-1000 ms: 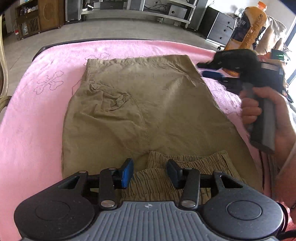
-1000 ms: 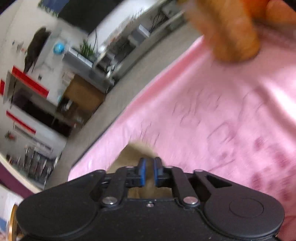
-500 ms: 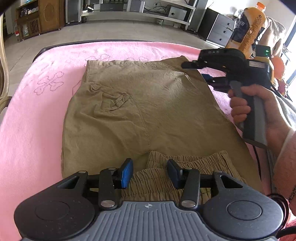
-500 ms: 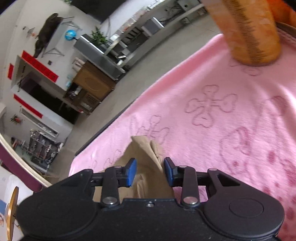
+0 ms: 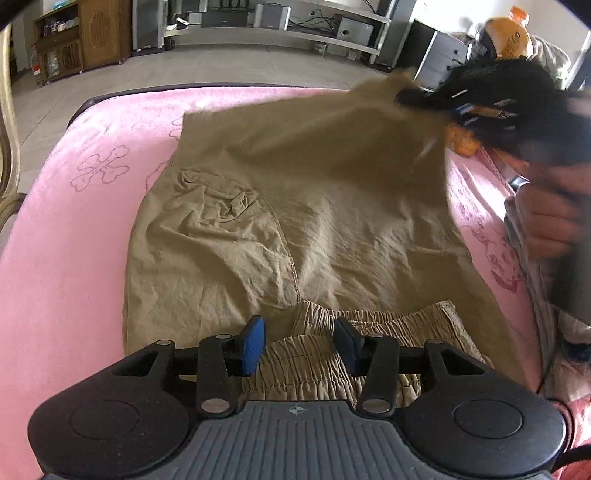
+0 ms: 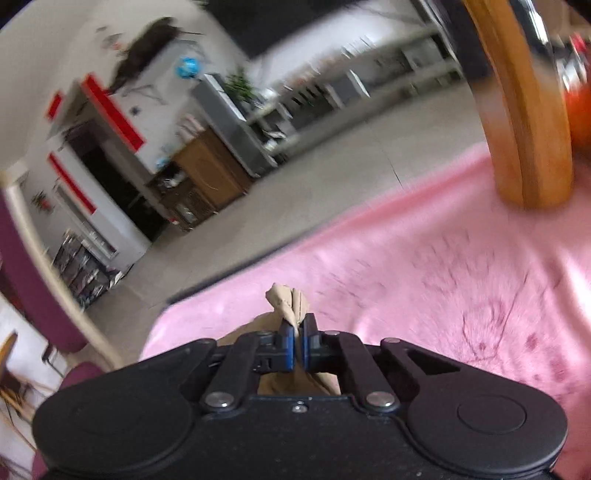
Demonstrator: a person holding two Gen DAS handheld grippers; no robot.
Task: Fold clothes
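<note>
Surface: pink blanket with printed outlines, covering a dark-edged table.
Room: tiled floor, wooden cabinet, grey shelving beyond.
Garment: khaki shorts spread flat, far right corner raised.
Left gripper: jaws wide apart, over elastic waistband, holding nothing.
Right gripper: jaws closed, pinching the raised corner; blurred.

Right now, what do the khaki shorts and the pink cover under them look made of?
Khaki shorts: thin woven cloth, likely cotton, matte; it creases finely and the waistband is shirred. Pink cover: soft plush, perhaps fleece or towelling; fuzzy nap with darker printed outlines.
</note>
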